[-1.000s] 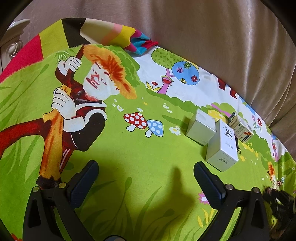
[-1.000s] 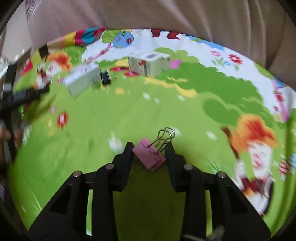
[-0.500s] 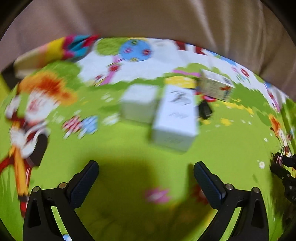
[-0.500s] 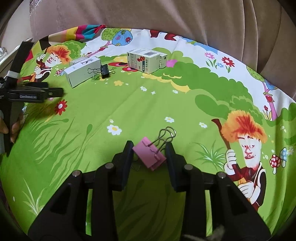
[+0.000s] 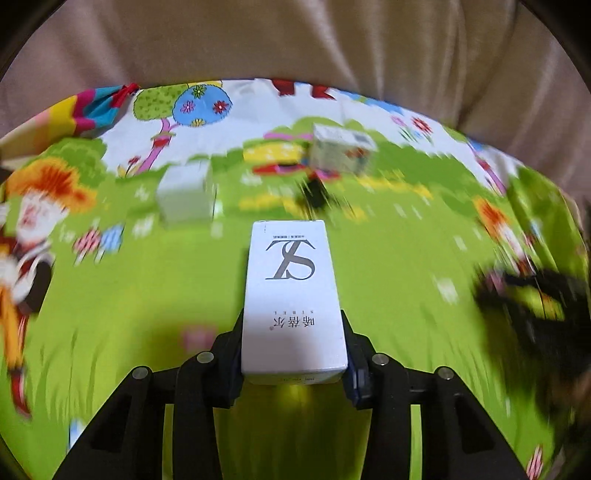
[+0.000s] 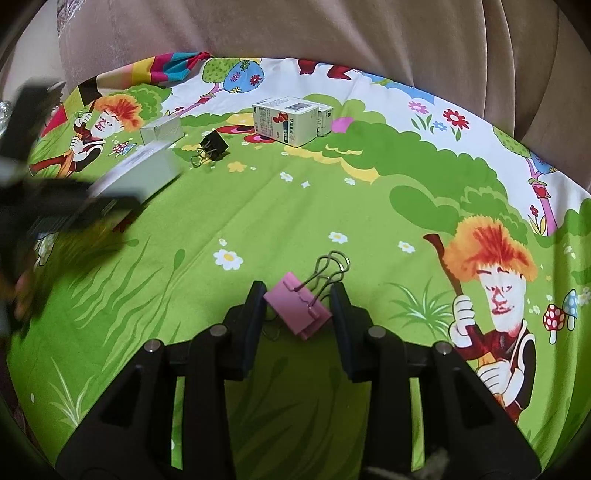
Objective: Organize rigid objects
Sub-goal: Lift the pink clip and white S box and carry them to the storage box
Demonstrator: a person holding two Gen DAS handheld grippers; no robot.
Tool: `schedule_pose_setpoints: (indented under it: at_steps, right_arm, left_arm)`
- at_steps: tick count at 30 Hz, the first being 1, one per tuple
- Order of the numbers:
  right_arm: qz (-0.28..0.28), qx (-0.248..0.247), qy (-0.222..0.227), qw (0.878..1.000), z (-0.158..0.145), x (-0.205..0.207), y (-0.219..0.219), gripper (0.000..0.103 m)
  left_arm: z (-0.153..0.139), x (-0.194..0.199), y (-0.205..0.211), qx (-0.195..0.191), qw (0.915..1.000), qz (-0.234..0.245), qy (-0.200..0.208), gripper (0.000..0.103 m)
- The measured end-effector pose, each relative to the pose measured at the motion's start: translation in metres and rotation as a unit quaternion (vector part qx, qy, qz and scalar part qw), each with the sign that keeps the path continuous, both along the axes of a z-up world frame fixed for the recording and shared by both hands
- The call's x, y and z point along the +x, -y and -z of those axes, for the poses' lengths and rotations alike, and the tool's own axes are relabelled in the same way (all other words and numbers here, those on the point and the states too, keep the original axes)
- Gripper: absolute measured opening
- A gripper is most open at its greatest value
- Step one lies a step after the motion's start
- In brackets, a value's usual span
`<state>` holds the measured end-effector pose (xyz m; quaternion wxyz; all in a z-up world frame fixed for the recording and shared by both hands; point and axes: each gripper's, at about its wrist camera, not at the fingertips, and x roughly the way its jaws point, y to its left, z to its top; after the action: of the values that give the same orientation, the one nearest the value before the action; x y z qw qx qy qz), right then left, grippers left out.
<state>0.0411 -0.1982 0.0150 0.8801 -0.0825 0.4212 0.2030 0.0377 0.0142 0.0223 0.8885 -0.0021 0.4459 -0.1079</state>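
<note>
Between the 2 fingers of my left gripper point(image 5: 293, 345) sits the tall white box point(image 5: 293, 295), jaws closing, pads pressed on its sides. Right of that box, my right gripper point(image 6: 297, 308) pinches the pink binder clip point(image 6: 297, 308) over the cartoon cloth point(image 6: 332, 206). Beyond the white box lies the black binder clip point(image 6: 213, 144); left of it stands a small grey box point(image 6: 161, 129). Farthest from the white box stands the printed carton point(image 6: 284, 121), near the beige cushion point(image 6: 332, 33).
</note>
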Motion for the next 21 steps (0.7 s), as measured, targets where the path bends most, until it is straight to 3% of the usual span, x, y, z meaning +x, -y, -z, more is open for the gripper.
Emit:
schedule_pose_setpoints:
  at_steps: [3,7,12,16,21]
  right_arm:
    - [0.0,0.001,-0.001,1.0,0.0,0.0,0.0,0.04]
    - [-0.001,0.003,-0.003,1.0,0.0,0.0,0.001,0.04]
    - [-0.001,0.0,-0.002,1.0,0.0,0.0,0.0,0.041]
    - [0.005,-0.001,-0.003,1.0,0.0,0.004,0.003,0.049]
    - [0.015,0.003,-0.007,1.0,0.001,0.006,0.007,0.056]
  left_arm:
    - [-0.001,-0.023,-0.003,0.011,0.9999,0.007,-0.011,0.044]
    - [0.0,-0.016,-0.004,0.041,0.999,-0.007,-0.018,0.076]
    - [0.003,-0.014,-0.005,0.042,0.9991,-0.01,0.005,0.078]
    - [0.006,-0.013,-0.01,0.039,0.999,-0.019,0.013,0.087]
    - [0.007,-0.01,-0.01,0.039,0.9986,-0.032,0.014,0.088]
